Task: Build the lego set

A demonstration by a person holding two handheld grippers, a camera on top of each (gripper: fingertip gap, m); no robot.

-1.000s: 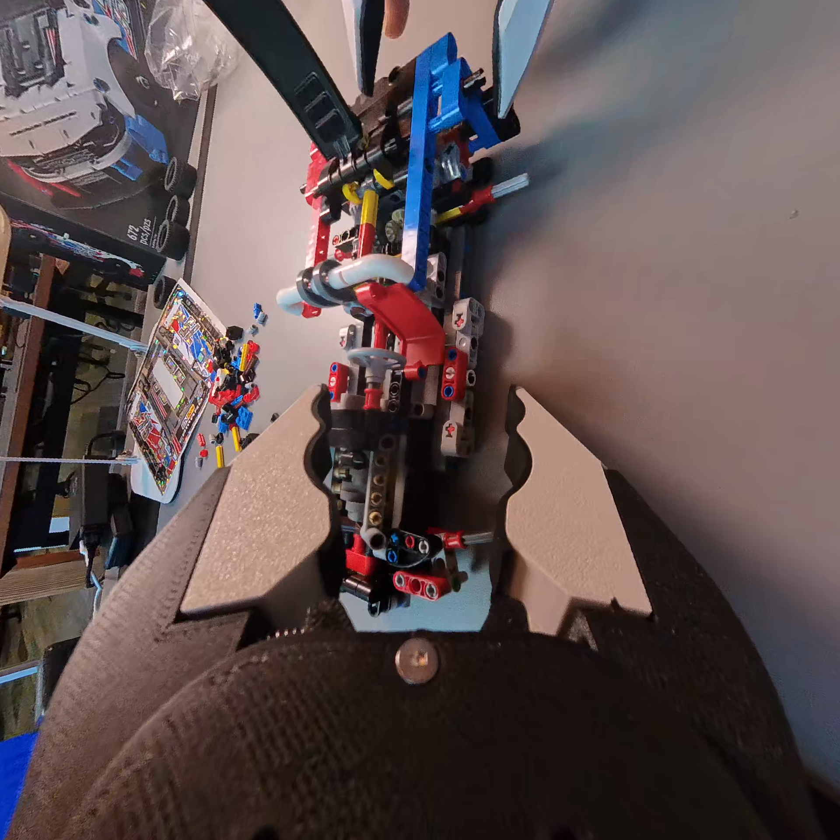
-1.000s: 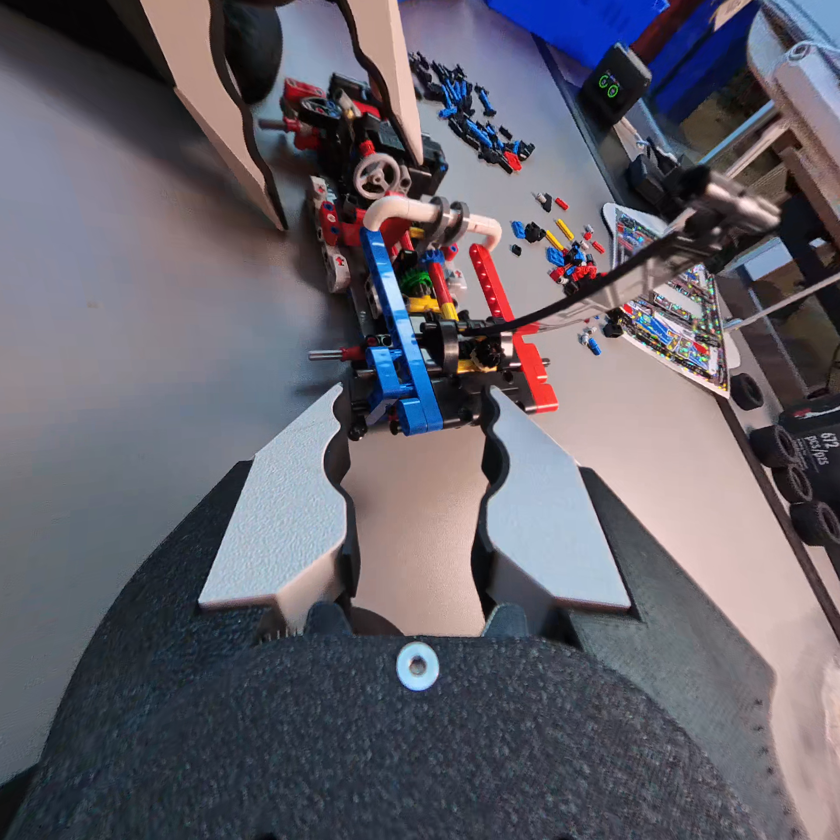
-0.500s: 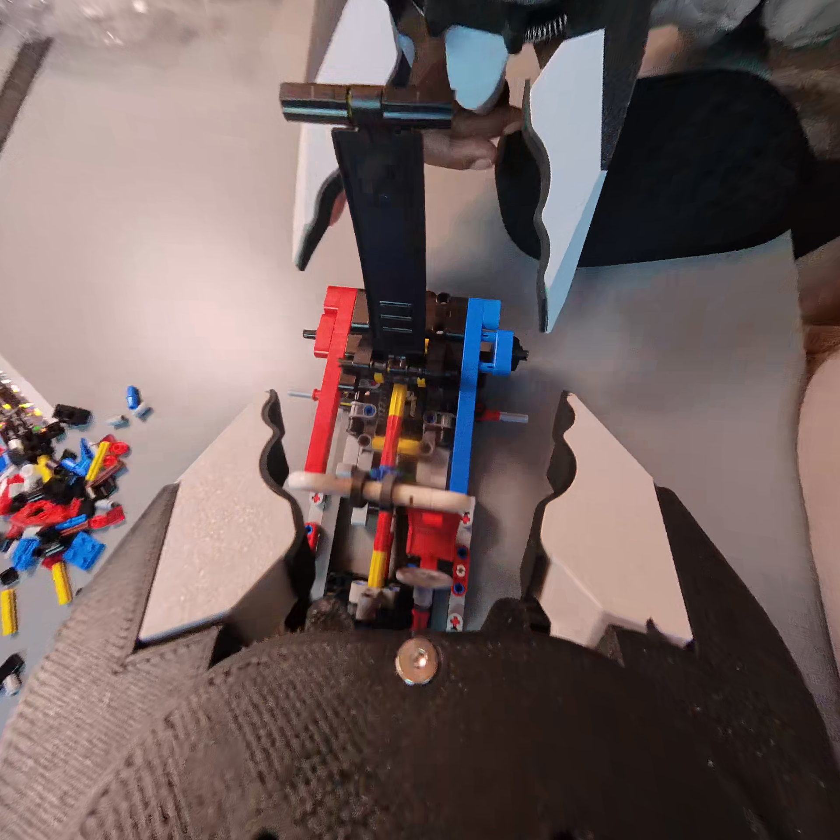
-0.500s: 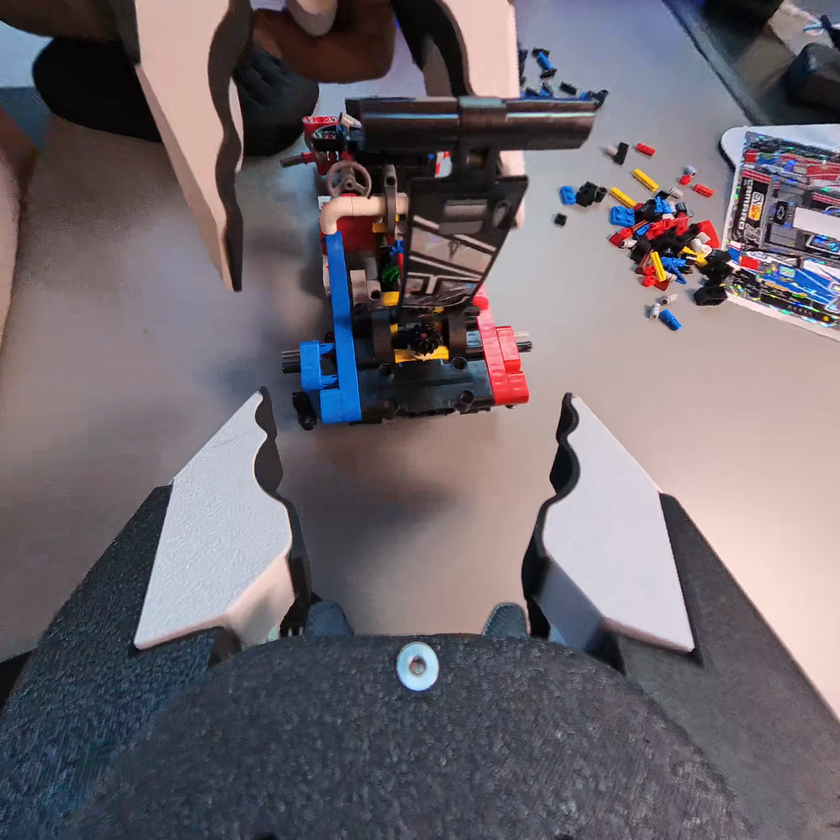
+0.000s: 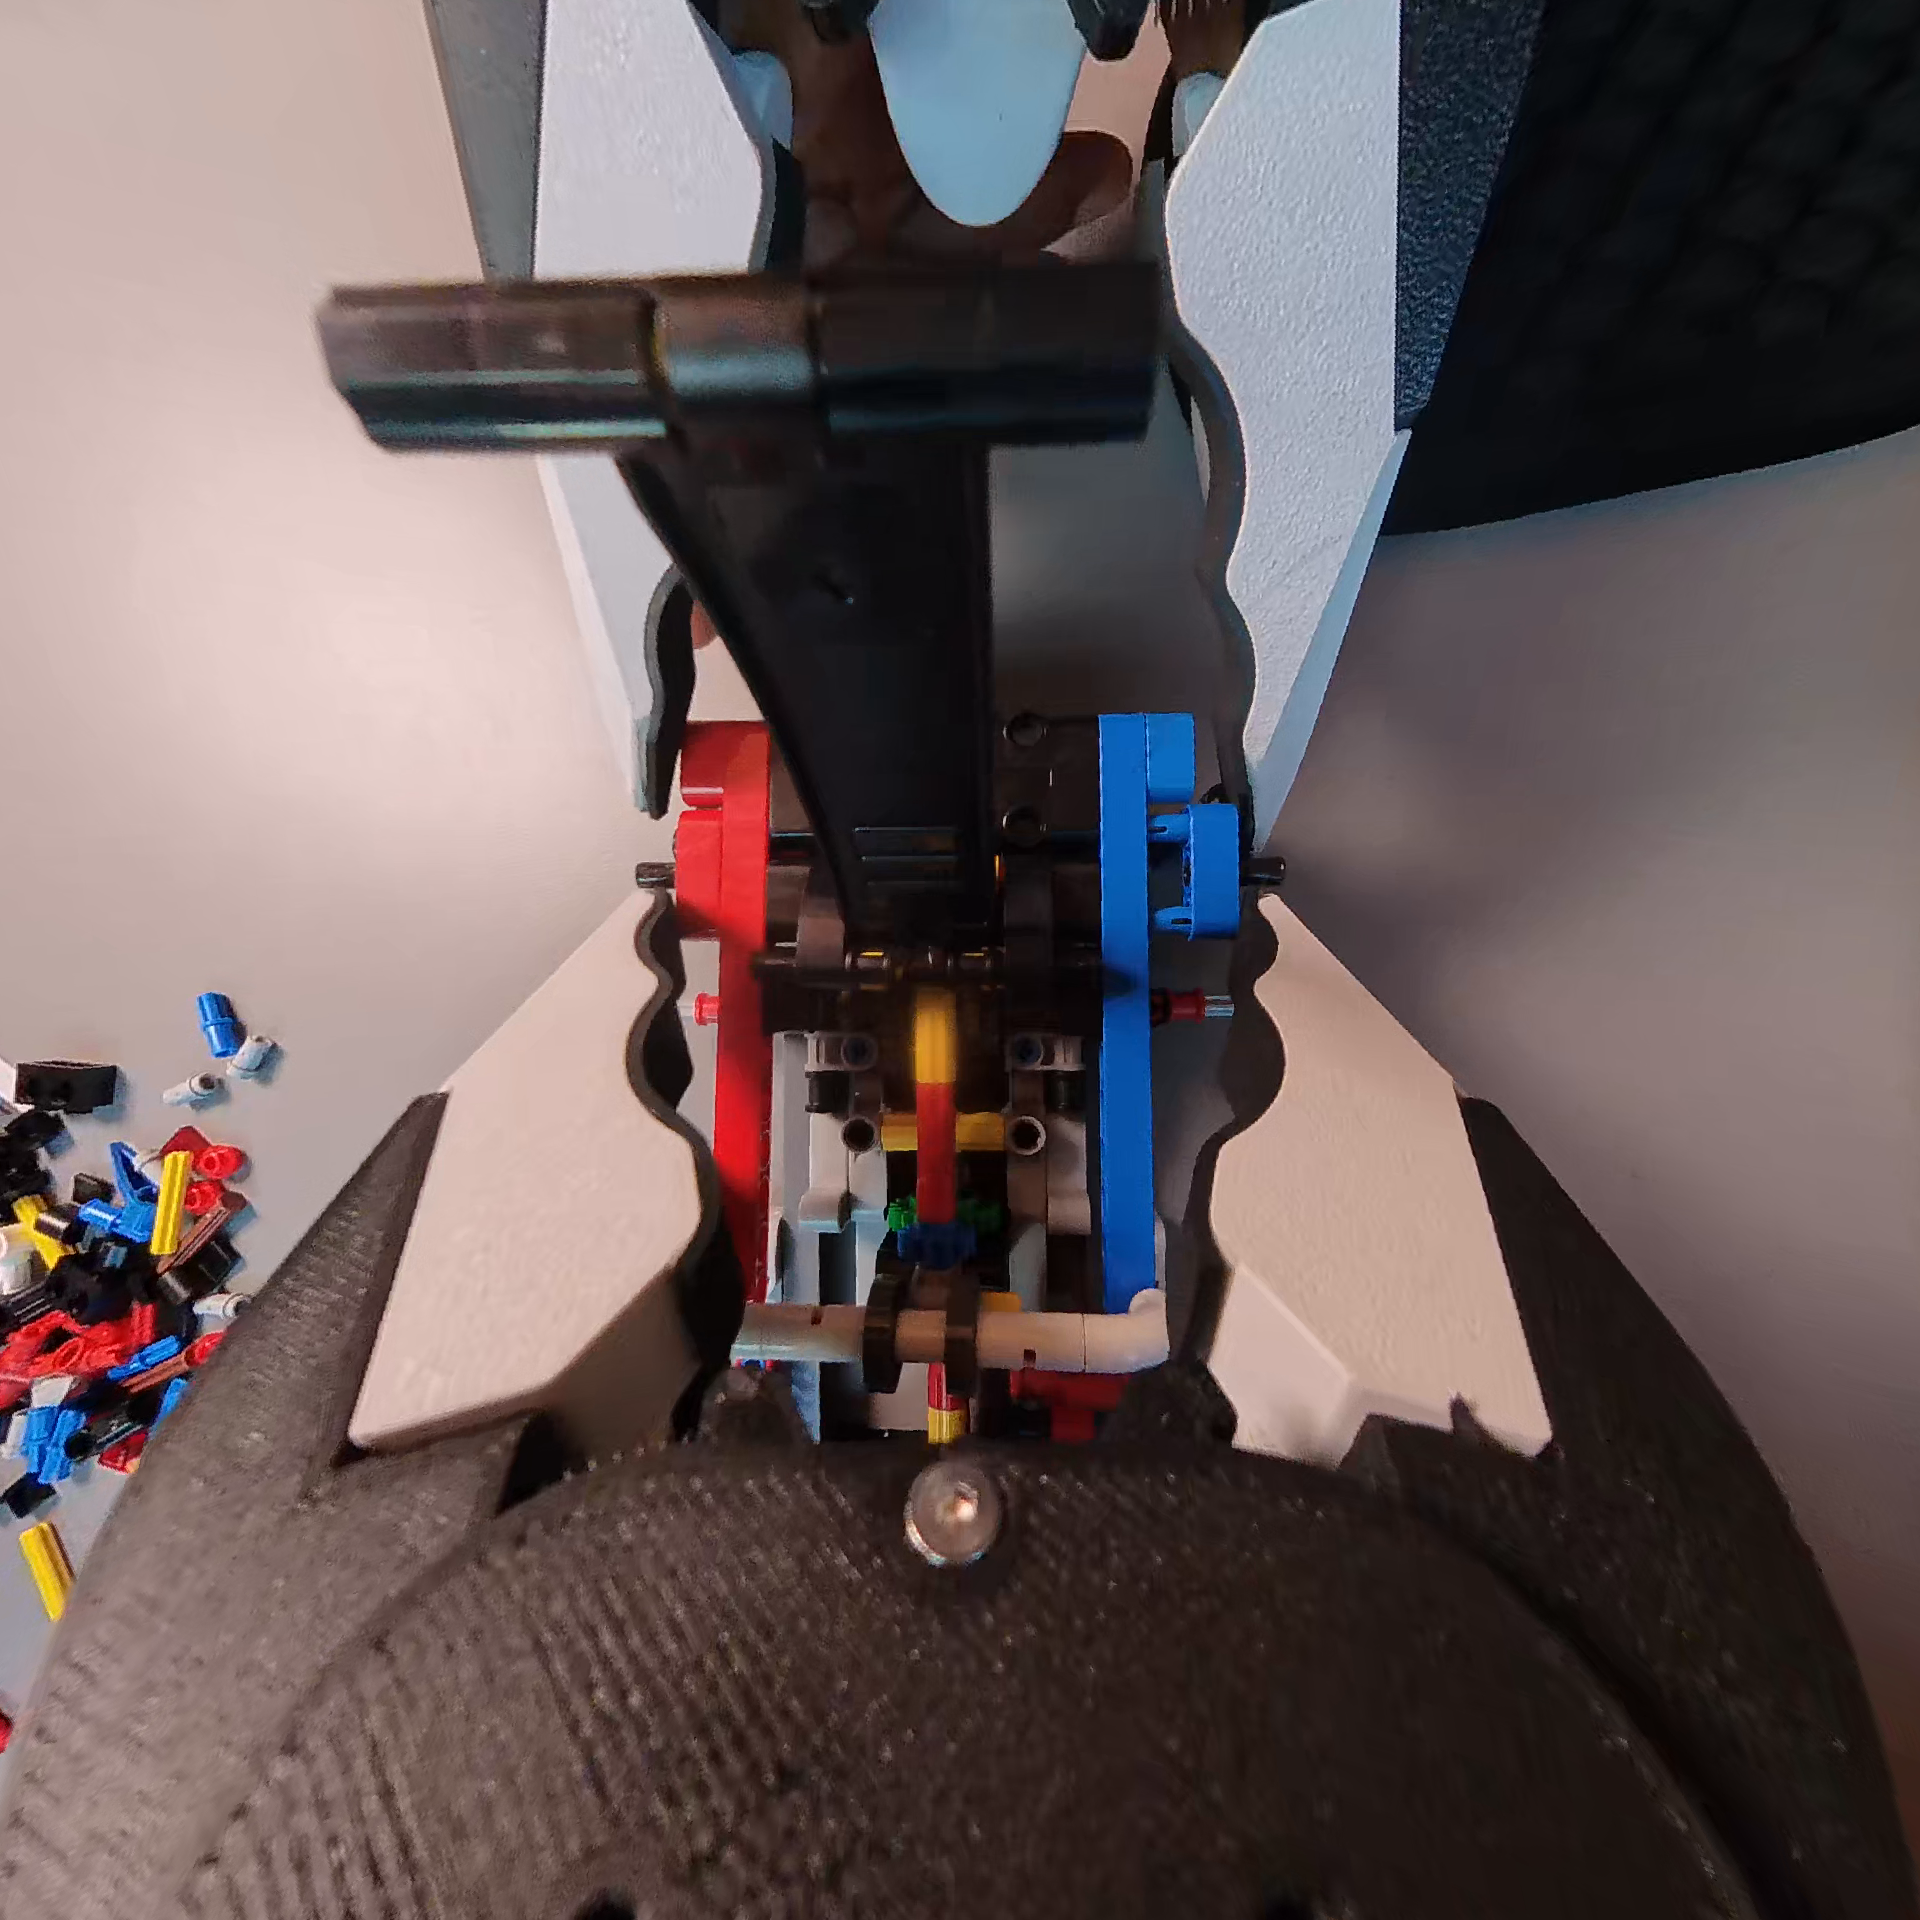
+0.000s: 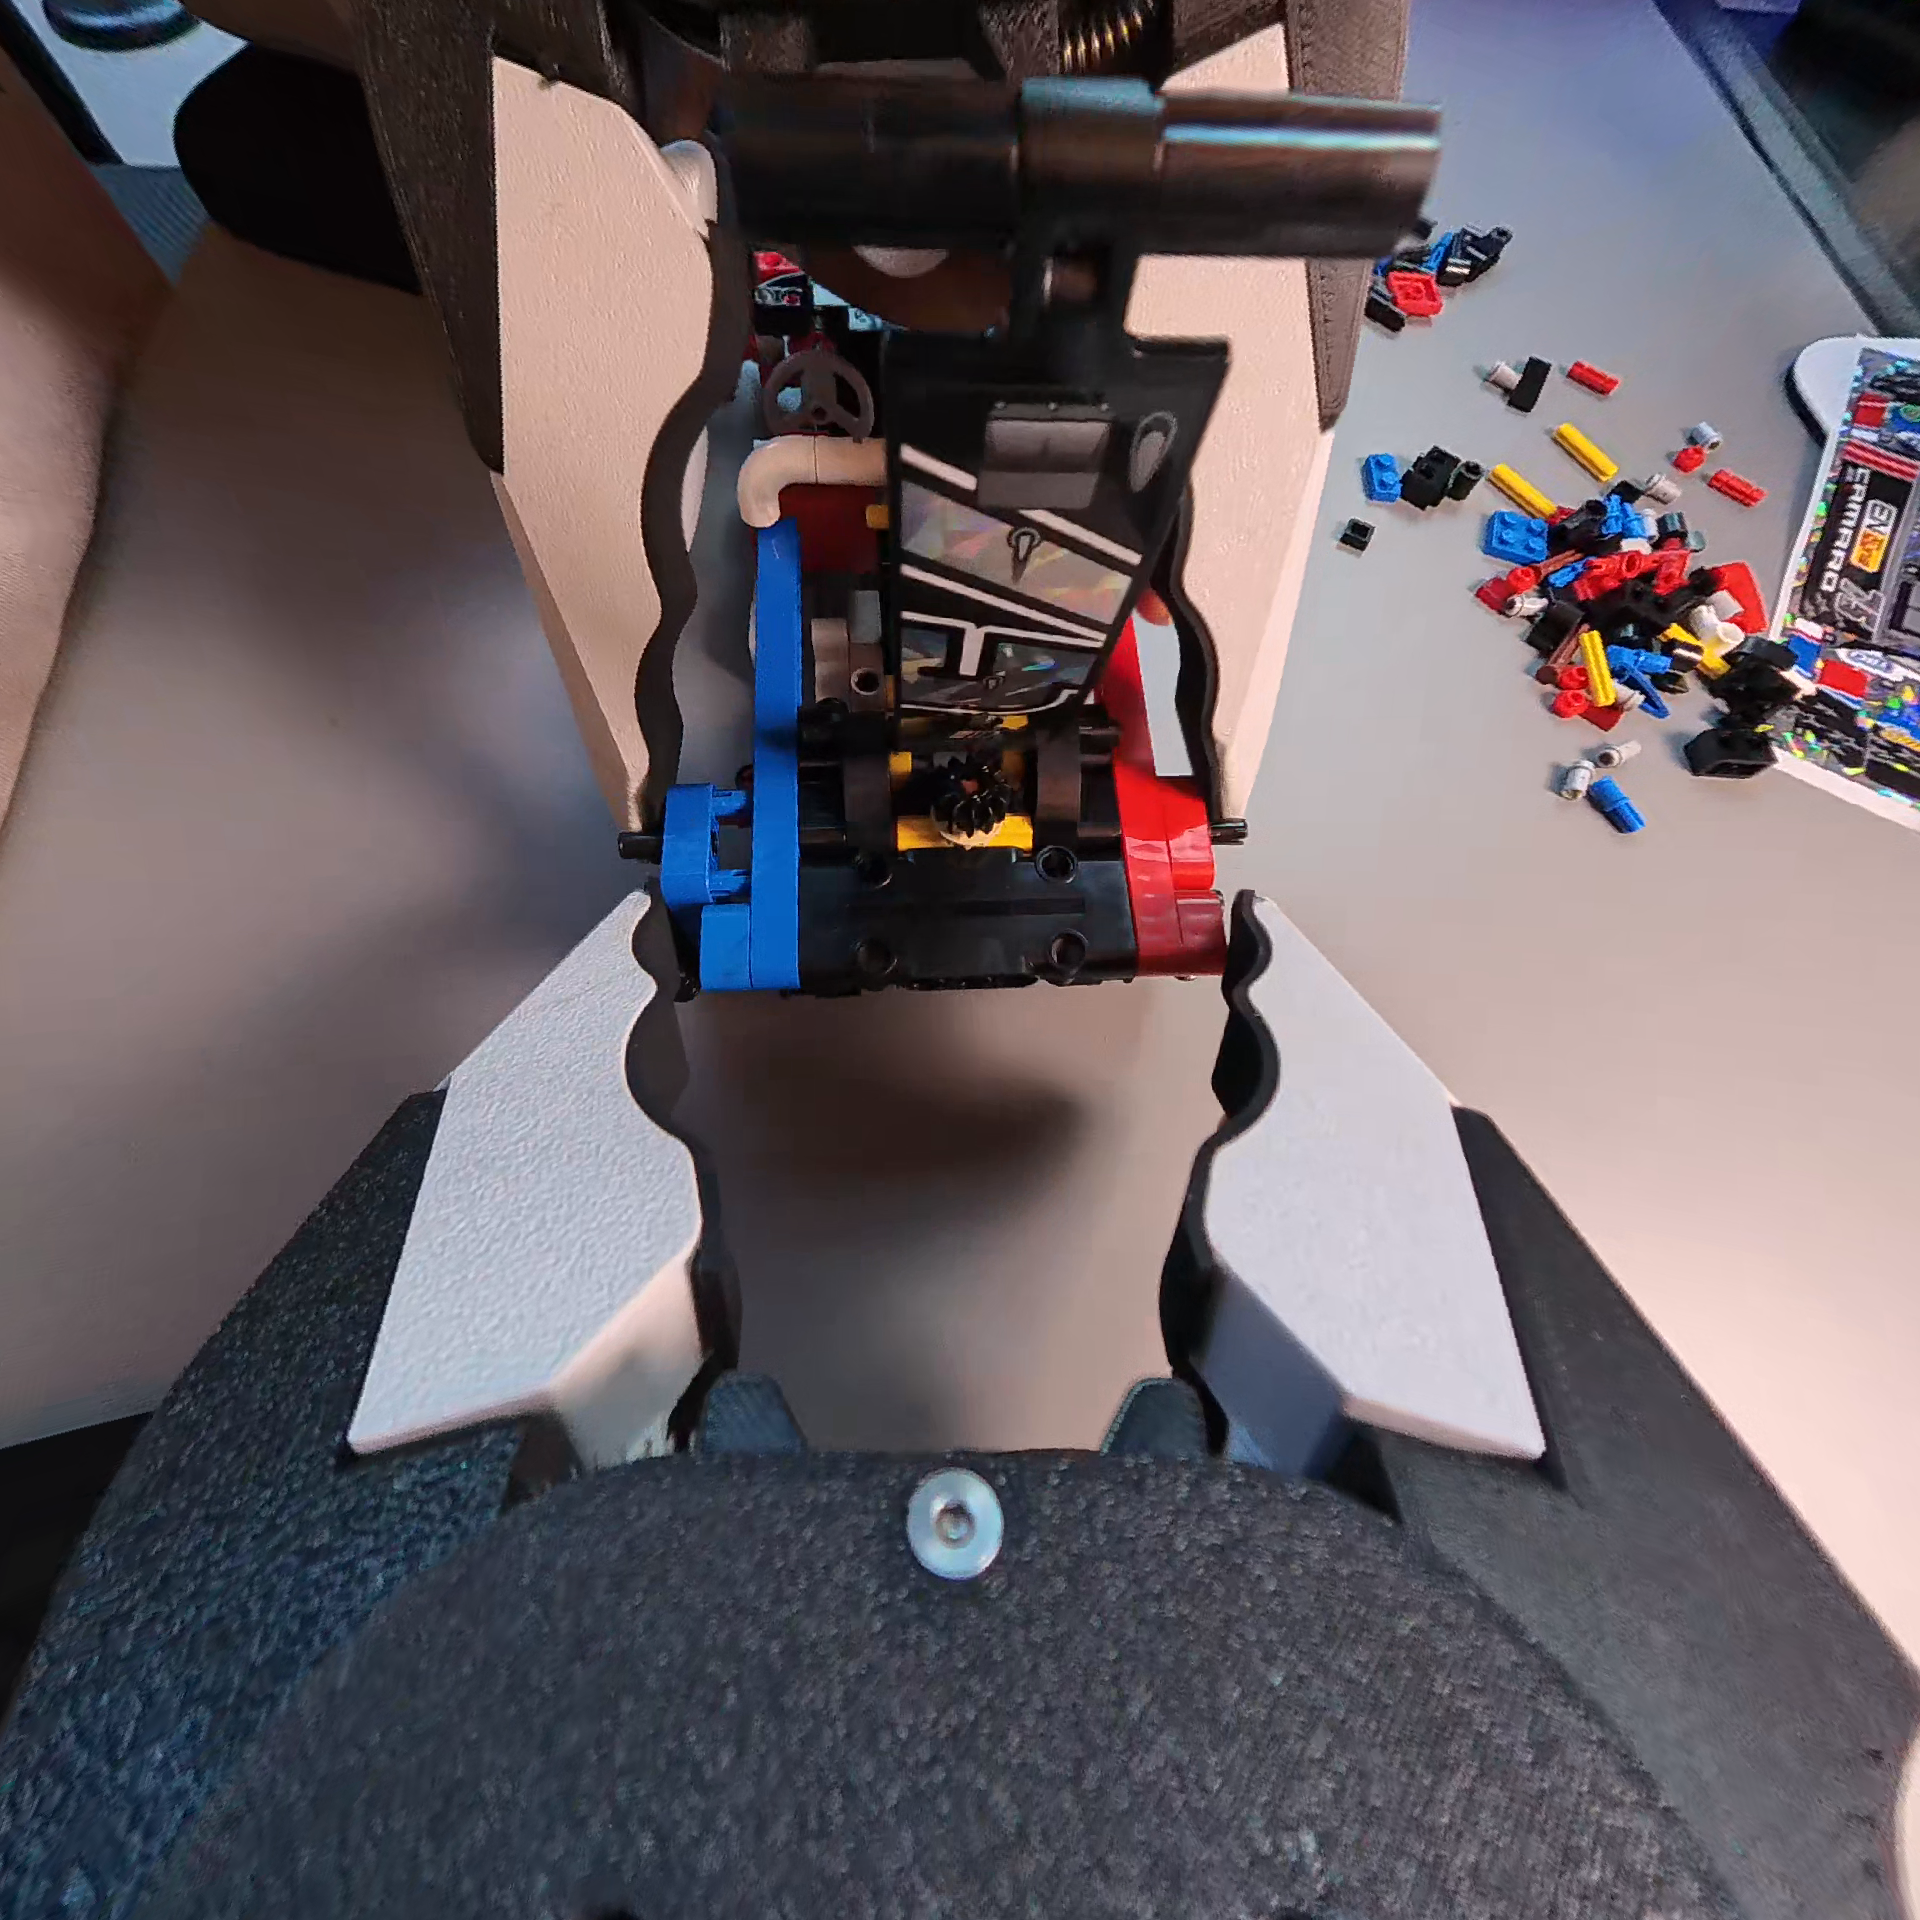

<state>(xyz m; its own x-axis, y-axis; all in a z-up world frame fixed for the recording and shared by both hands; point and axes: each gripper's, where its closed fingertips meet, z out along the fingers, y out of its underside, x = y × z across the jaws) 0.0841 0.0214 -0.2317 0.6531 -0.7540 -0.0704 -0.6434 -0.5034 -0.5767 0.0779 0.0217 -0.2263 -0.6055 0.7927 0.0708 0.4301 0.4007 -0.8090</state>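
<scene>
Both grippers straddle the half-built red, blue and black brick car chassis (image 6: 935, 831) on the grey table (image 6: 1507, 1039), the left gripper (image 5: 951, 997) apparently clamping its flanks, the right gripper (image 6: 940, 935) open at its end, probably bracing to press the upright black panel (image 6: 1023, 540) home.

The left gripper (image 5: 954, 1029) has its jaws spread around the sides of the lego chassis (image 5: 935, 1091), its pale fingers (image 5: 540, 1226) apparently pressing the red and blue side beams, though contact is hard to confirm. The right gripper (image 6: 951, 987) faces it from the chassis's opposite end, jaws wide apart, fingertips (image 6: 1262, 935) just beside the end corners.
</scene>
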